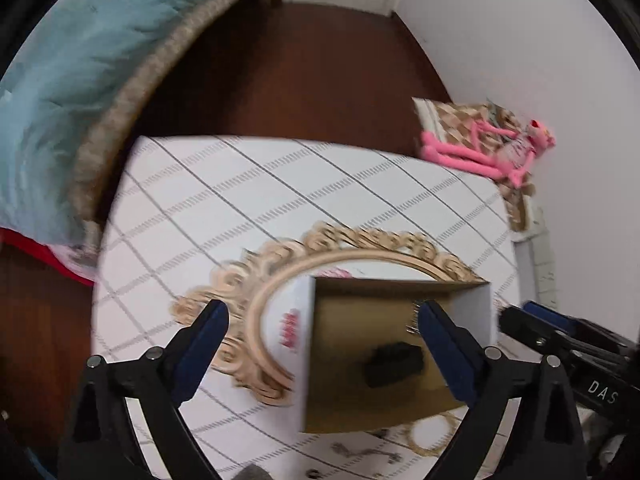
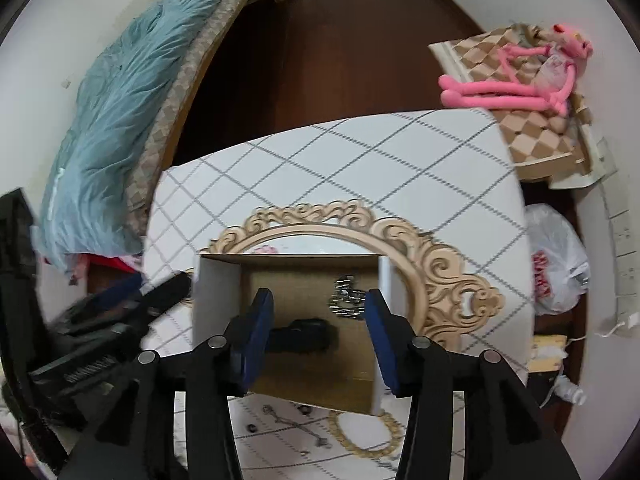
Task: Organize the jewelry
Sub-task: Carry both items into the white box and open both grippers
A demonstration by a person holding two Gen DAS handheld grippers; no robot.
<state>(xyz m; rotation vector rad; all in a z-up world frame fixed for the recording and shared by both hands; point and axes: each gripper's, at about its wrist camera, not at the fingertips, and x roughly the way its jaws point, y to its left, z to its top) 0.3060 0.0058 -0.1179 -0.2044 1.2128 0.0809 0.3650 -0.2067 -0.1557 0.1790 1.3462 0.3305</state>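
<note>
An open cardboard box (image 1: pixel 360 408) (image 2: pixel 308 384) with white outer walls stands on the checked tablecloth, on top of an ornate wooden oval frame (image 1: pixel 256 276) (image 2: pixel 440 268). Inside lie a black object (image 1: pixel 394 364) (image 2: pixel 304 334) and a silver chain piece (image 2: pixel 346 294). My left gripper (image 1: pixel 320 340) is open, its right finger over the box. My right gripper (image 2: pixel 318 332) is open and empty above the box. A loose chain (image 2: pixel 298 426) (image 1: pixel 366 453) and small beads (image 2: pixel 252 427) lie on the cloth in front of the box.
A small wooden oval frame (image 2: pixel 362 436) (image 1: pixel 430 436) lies by the box's near corner. A pink plush toy (image 1: pixel 480 152) (image 2: pixel 516 80) sits on a checkered cushion at the right. A bed with a blue blanket (image 1: pixel 76 80) (image 2: pixel 116 120) is at the left. A white plastic bag (image 2: pixel 556 260) is right of the table.
</note>
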